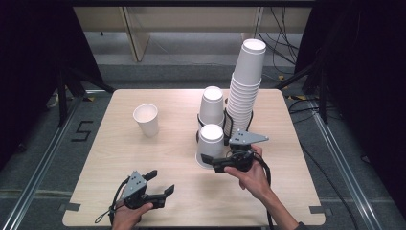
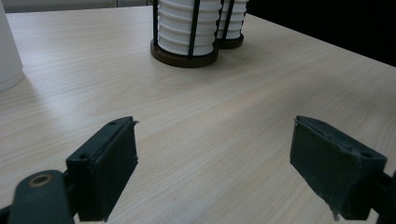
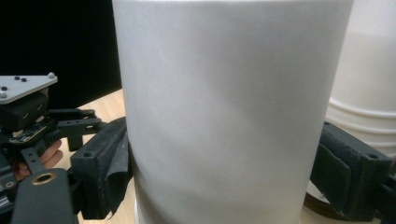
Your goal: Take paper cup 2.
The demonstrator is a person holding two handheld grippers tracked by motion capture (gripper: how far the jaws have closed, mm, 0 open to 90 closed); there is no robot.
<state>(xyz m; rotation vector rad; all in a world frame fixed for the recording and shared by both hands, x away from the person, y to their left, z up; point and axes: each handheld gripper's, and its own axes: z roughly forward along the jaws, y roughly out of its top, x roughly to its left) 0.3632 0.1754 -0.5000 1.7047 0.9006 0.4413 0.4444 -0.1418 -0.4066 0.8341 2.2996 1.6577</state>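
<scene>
My right tool [image 1: 214, 162] sits just right of centre in the high view, jaws either side of an upside-down white paper cup [image 1: 210, 145]; in the right gripper view both pads touch its wall [image 3: 229, 112], so I read it as grasping the cup, though lightly. That cup stands on the desk [image 1: 119, 158] just in front of a black wire holder [image 1: 230, 125] with another inverted cup [image 1: 212, 104] and a tall leaning stack of cups [image 1: 245, 86]. My left tool [image 1: 159, 182], lower left of the frame, is spread wide and empty over bare wood. An upright cup [image 1: 146, 119] stands well apart, upper left. Risks, as I judge them: squeezing harder would crumple the thin wall; lifting carelessly could knock the neighbouring stack, which already tilts.
</scene>
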